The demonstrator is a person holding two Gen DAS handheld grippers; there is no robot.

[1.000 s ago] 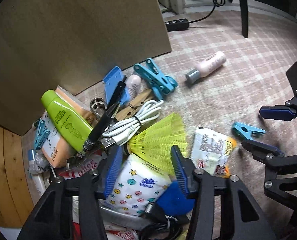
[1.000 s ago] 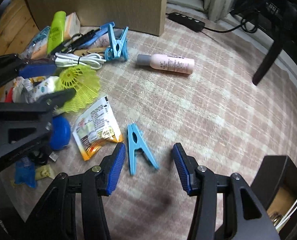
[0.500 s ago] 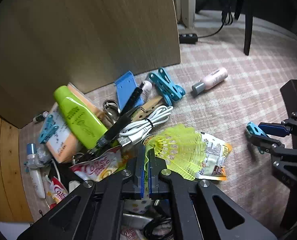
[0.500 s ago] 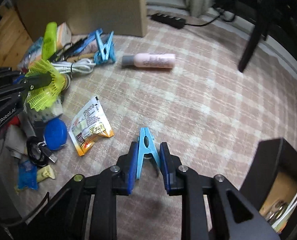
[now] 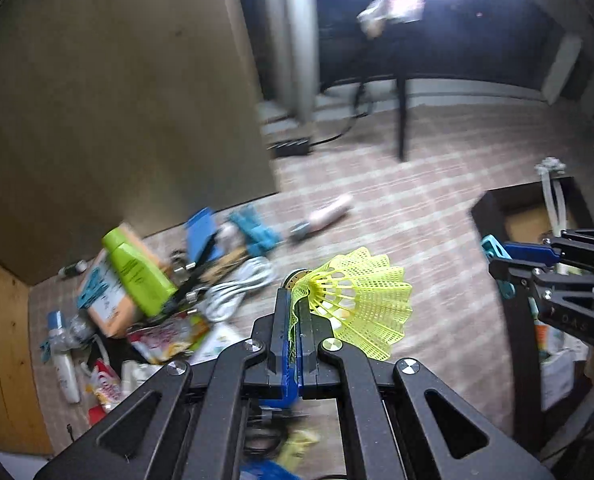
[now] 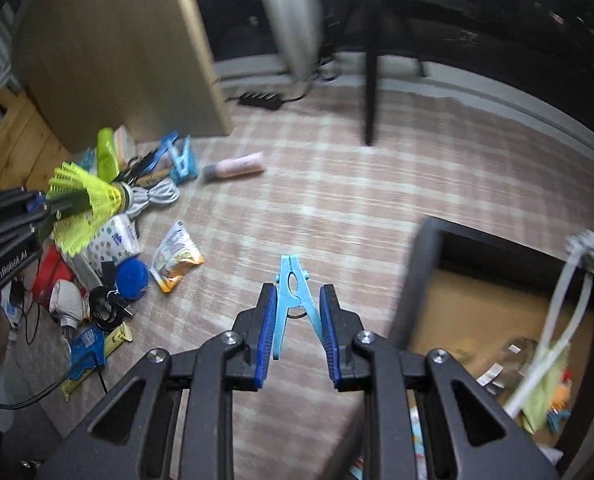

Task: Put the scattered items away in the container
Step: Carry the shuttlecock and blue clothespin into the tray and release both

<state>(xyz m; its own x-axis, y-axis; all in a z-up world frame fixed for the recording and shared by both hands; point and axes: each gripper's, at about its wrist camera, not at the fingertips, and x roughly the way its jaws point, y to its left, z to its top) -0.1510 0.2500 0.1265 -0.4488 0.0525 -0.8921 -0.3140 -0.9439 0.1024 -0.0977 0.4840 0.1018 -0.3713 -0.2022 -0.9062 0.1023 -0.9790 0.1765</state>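
Left gripper point(image 5: 295, 330) clamps yellow shuttlecock point(image 5: 361, 304) by skirt edge, airborne; light, crushable mesh. Right gripper point(image 6: 297, 320) pinches blue clothespin point(image 6: 295, 300) legs; rigid, springy. Container point(image 6: 429, 264) near, at right.

A checked pinkish carpet point(image 6: 337, 208) is seen below the jaws. On it lie a pink bottle point(image 6: 237, 165), a snack packet point(image 6: 175, 257), a blurred heap, apparently cables and packets point(image 6: 97, 280), and, right, a black box point(image 6: 429, 264).

On the black frame of my left gripper point(image 6: 45, 210), seen from my right wrist camera, I read white lettering "GenRobot.AI". Print on the packets and bottles is too blurred for me to read.
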